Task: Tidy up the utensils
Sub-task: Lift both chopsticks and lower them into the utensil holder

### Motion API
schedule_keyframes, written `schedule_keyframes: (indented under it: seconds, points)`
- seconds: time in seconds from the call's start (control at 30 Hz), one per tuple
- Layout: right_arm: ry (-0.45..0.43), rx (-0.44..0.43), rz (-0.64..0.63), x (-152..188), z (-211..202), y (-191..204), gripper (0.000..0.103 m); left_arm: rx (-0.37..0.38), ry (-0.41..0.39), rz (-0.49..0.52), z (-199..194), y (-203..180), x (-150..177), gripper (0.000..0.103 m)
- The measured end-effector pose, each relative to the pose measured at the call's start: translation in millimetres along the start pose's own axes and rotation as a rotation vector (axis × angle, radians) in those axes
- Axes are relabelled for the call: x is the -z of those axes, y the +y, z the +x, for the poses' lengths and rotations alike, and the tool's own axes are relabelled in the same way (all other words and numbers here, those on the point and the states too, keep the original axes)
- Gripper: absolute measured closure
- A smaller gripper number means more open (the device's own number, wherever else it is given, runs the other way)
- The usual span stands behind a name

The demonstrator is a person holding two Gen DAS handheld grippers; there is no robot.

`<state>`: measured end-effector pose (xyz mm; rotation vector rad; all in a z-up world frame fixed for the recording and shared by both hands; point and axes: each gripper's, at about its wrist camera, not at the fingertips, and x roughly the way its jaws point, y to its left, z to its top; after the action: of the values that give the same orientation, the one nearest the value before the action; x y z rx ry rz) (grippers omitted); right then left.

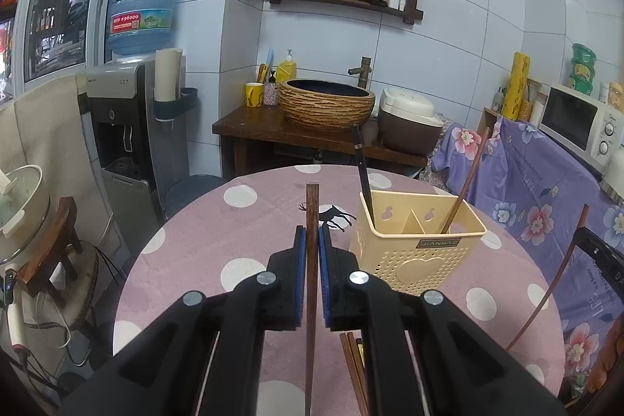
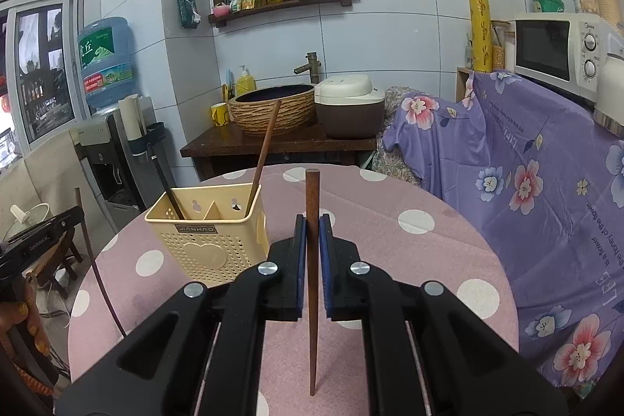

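My left gripper (image 1: 312, 232) is shut on a brown wooden chopstick (image 1: 311, 303), held lengthwise above the pink dotted table (image 1: 218, 229). To its right stands a cream perforated utensil holder (image 1: 409, 256) with a black chopstick (image 1: 360, 166) in its left compartment and a brown chopstick (image 1: 466, 178) in its right one. Two more chopsticks (image 1: 353, 365) lie on the table under the gripper. My right gripper (image 2: 312, 232) is shut on a tapered brown chopstick (image 2: 312, 299), its thick end pointing away. The holder (image 2: 210, 244) stands to the left of it.
Beyond the table a dark wooden counter (image 1: 253, 127) carries a woven basin (image 1: 325, 104) and a rice cooker (image 2: 347, 104). A purple floral cloth (image 2: 526, 182) covers furniture on the right, under a microwave (image 2: 553, 49). A water dispenser (image 1: 128, 127) stands at the left.
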<state>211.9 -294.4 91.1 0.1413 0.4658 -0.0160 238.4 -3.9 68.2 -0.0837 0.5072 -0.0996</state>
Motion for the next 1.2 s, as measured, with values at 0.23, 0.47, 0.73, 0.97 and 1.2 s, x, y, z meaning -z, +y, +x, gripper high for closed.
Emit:
schedule_keyframes:
  seconds: [0.23, 0.47, 0.73, 0.97, 1.2]
  points:
    - [-0.012, -0.01, -0.002, -7, -4, 1, 0.095, 0.019, -0.022, -0.009, -11, 6, -9, 0.095]
    - [-0.063, -0.048, -0.031, -46, -17, 15, 0.095, 0.046, -0.064, 0.007, -27, 8, -45, 0.095]
    - [-0.186, -0.111, -0.001, -137, -38, 42, 0.095, 0.148, -0.129, 0.005, -61, -7, -132, 0.095]
    - [-0.286, -0.112, -0.007, -177, -31, 78, 0.095, 0.162, -0.197, 0.015, -63, -48, -175, 0.095]
    - [-0.228, -0.078, 0.018, -143, 29, 84, 0.095, 0.134, -0.16, -0.01, -10, -64, -149, 0.095]
